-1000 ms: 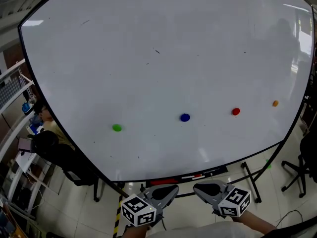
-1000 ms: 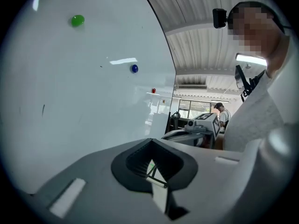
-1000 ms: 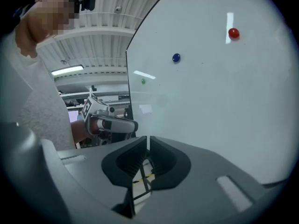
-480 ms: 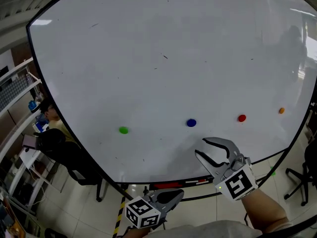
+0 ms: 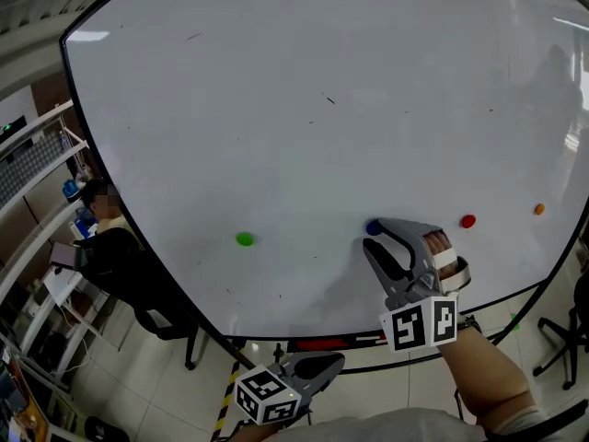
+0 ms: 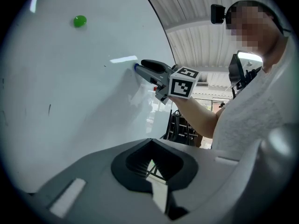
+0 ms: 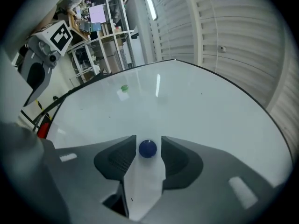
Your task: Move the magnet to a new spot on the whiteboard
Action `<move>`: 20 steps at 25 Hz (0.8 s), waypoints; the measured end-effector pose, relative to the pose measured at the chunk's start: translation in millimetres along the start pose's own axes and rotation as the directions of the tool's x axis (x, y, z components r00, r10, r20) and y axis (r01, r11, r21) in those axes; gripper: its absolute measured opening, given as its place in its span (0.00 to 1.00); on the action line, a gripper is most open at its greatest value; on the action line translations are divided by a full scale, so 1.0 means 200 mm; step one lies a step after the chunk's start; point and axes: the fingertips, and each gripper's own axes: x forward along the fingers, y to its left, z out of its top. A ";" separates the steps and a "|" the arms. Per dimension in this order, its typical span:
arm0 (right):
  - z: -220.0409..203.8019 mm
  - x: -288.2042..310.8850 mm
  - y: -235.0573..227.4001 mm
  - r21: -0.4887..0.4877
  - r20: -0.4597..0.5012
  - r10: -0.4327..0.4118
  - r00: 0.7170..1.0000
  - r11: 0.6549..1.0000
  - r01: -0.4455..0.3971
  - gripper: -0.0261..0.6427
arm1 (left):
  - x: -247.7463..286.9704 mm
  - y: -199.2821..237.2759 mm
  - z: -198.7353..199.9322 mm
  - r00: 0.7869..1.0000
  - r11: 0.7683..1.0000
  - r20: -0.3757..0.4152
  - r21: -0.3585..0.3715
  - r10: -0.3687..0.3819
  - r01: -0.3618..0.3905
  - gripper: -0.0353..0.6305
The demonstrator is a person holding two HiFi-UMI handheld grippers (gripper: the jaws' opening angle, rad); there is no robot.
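Against a wide whiteboard (image 5: 276,109), the head view shows four magnets spread in a loose row along the lower part. One green magnet (image 5: 244,238) is at the left and one blue magnet (image 5: 373,227) is in the middle. One red magnet (image 5: 468,220) lies just right of it, and one orange magnet (image 5: 539,209) is at the far right. Two grippers are in view. The right gripper (image 5: 375,240) is up at the board with its claw around the blue magnet. The left gripper (image 5: 333,361) hangs below the board's bottom edge, well apart from every magnet. From the left gripper view, that gripper's own claw is closed, tips together with nothing between them. Beyond it are one green magnet high on the board and the right gripper, tips at the board, where a sliver of blue shows. From the right gripper view, the two jaws stand apart on either side of the blue magnet. It sits flat on the board between them, with a narrow gap on each side, and the jaws have just been opening. One green magnet lies farther off on the board, and the left gripper shows at the upper left.
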 end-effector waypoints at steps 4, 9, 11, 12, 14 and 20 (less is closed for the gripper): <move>-0.03 0.04 0.03 -0.029 -0.024 -0.012 1.000 1.000 0.011 0.27 | -0.02 0.02 0.00 1.000 1.000 0.001 0.000 0.011 -0.011 0.03; -0.04 0.05 0.03 -0.022 -0.021 -0.021 1.000 1.000 0.021 0.26 | -0.03 0.05 0.01 1.000 1.000 0.006 0.002 0.021 -0.021 0.03; -0.04 0.05 0.02 -0.001 -0.019 -0.019 1.000 1.000 0.019 0.24 | -0.03 0.05 0.01 1.000 1.000 0.007 0.003 0.023 -0.023 0.03; -0.05 0.05 0.02 0.006 -0.020 -0.015 1.000 1.000 0.015 0.21 | -0.03 0.06 0.01 1.000 1.000 0.007 0.004 0.022 -0.022 0.03; -0.05 0.05 0.02 0.010 -0.027 -0.004 1.000 1.000 0.004 0.22 | -0.02 0.05 0.00 1.000 1.000 0.008 0.007 0.020 -0.020 0.03; -0.03 0.02 0.00 0.102 -0.021 0.066 0.998 0.993 -0.063 0.22 | -0.01 0.02 0.03 1.000 1.000 0.019 0.018 0.016 -0.016 0.03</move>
